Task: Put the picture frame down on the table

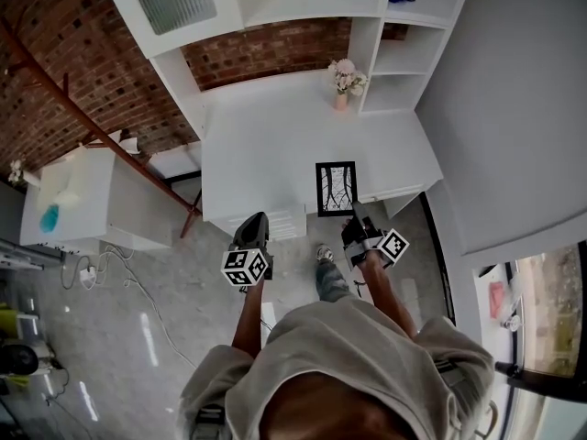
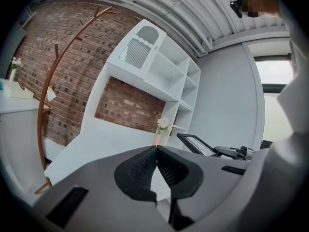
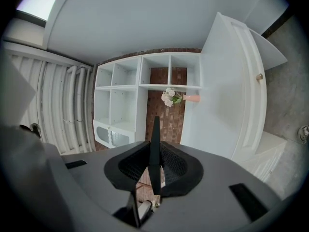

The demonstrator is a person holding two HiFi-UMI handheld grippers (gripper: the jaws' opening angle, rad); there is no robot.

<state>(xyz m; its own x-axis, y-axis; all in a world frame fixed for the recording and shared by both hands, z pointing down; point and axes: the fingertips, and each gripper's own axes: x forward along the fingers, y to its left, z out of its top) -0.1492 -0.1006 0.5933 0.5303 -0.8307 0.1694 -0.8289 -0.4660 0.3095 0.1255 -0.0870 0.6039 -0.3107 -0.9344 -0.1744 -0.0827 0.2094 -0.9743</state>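
Note:
A black picture frame [image 1: 336, 189] with a branch drawing is held edge-on in my right gripper [image 1: 356, 220], which is shut on its lower edge. In the head view it hangs over the front edge of the white table [image 1: 266, 145]. The right gripper view shows the frame's thin black edge [image 3: 154, 129] standing upright between the pads of that gripper [image 3: 154, 153]. My left gripper [image 1: 255, 232] is to the left, shut with nothing in it; its tips [image 2: 157, 148] meet. From the left gripper view the frame [image 2: 195, 144] shows at the right.
A pink vase of flowers [image 1: 346, 82] stands at the table's back right, by white shelves [image 1: 404, 58]. Drawers [image 1: 284, 220] sit under the table front. A brick wall [image 1: 64, 71], a white cabinet [image 1: 92, 200] and floor cables [image 1: 119, 273] lie left.

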